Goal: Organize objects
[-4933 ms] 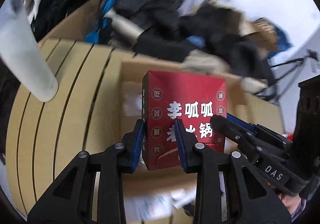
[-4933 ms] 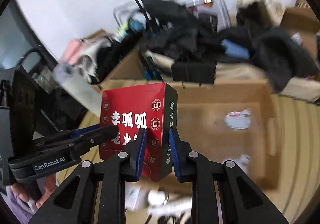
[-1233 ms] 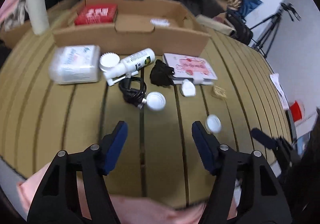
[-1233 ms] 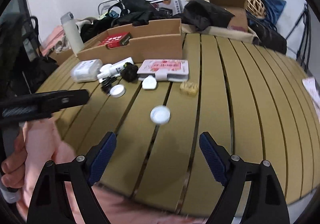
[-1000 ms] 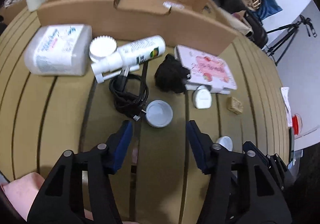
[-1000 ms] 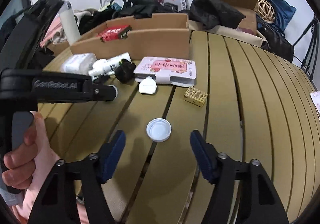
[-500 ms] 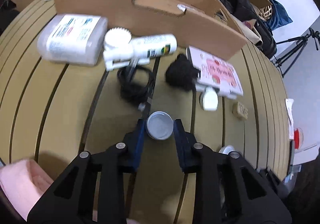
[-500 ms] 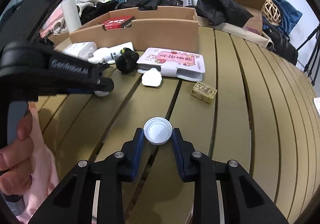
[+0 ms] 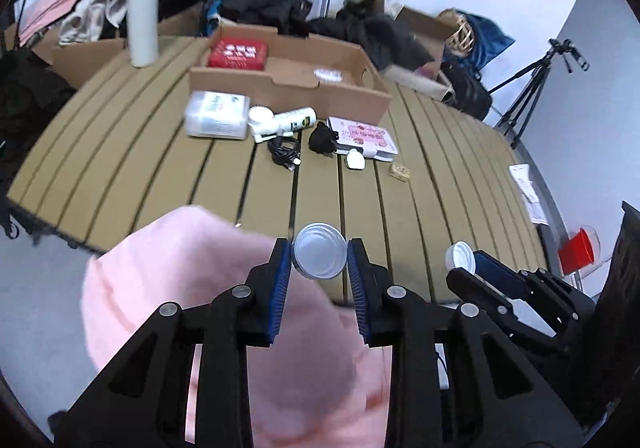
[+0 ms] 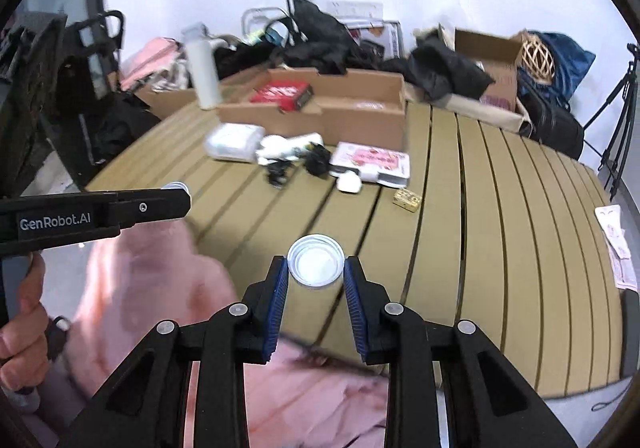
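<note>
My left gripper (image 9: 319,260) is shut on a round metal tin (image 9: 319,256), held in the air above the near edge of the slatted table (image 9: 160,151). My right gripper (image 10: 316,268) is shut on a white round lid (image 10: 316,260), also lifted off the table. In the left wrist view the right gripper (image 9: 470,262) shows at the lower right with the white lid (image 9: 460,255) at its tip. The left gripper's finger (image 10: 152,205) crosses the left side of the right wrist view. A cardboard box (image 9: 288,75) at the back holds a red packet (image 9: 237,52).
On the table before the box lie a clear plastic tub (image 9: 216,115), a white spray bottle (image 9: 286,121), a black cable (image 9: 284,149), a black clump (image 9: 322,137), a pink case (image 9: 362,137), a white plug (image 9: 355,159) and a small tan block (image 9: 401,171). A pink sleeve (image 9: 180,288) sits below the grippers. A white flask (image 9: 142,13) stands back left.
Both grippers closed on their round pieces on the table, then lifted them up and back toward the table's near edge. The table objects now look farther away.
</note>
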Demonstrator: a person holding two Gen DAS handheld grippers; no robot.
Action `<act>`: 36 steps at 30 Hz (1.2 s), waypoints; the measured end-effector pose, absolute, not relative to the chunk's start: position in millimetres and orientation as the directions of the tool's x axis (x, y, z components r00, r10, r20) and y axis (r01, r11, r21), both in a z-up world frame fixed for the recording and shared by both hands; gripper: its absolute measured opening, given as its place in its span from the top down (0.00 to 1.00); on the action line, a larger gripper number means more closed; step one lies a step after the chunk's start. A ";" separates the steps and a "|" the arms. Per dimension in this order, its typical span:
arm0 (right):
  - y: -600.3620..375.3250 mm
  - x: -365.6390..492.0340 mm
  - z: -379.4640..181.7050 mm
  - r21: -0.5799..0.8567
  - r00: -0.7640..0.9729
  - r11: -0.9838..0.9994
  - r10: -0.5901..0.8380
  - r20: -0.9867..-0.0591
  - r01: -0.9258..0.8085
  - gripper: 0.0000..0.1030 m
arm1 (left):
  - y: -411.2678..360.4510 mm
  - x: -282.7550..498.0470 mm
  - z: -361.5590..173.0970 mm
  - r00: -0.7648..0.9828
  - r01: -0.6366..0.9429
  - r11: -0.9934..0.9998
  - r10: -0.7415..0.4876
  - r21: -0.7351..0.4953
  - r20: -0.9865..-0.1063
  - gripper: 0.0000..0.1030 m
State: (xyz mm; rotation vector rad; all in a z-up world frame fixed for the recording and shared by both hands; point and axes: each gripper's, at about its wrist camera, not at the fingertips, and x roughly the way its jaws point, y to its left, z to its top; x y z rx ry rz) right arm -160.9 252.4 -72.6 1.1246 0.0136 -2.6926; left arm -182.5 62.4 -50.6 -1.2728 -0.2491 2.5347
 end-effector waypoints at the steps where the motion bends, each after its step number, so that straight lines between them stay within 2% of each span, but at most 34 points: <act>1: 249.9 -152.7 -66.4 0.096 -0.682 -0.973 -0.215 -0.699 0.208 0.70 | 56.4 -170.5 -44.7 -0.576 -0.185 -0.942 0.335 -0.281 -0.746 0.76; 8: 213.0 -85.7 -25.8 0.060 -0.753 -0.969 -0.226 -0.618 0.241 0.70 | 25.0 -107.5 -15.8 -0.656 -0.233 -0.951 0.306 -0.200 -0.690 0.76; 17: 184.6 -68.0 -17.1 0.048 -0.753 -0.963 -0.239 -0.613 0.267 0.70 | -1.9 -85.6 -7.7 -0.701 -0.202 -0.963 0.269 -0.178 -0.660 0.76; 28: 179.7 -107.9 -26.4 0.049 -0.736 -0.959 -0.246 -0.631 0.279 0.70 | -13.6 -138.0 -10.2 -0.702 -0.162 -0.971 0.239 -0.176 -0.671 0.76; 36: 179.3 -192.0 -18.5 0.044 -0.736 -0.958 -0.247 -0.631 0.284 0.70 | -13.2 -218.4 -2.7 -0.707 -0.156 -0.976 0.219 -0.155 -0.673 0.76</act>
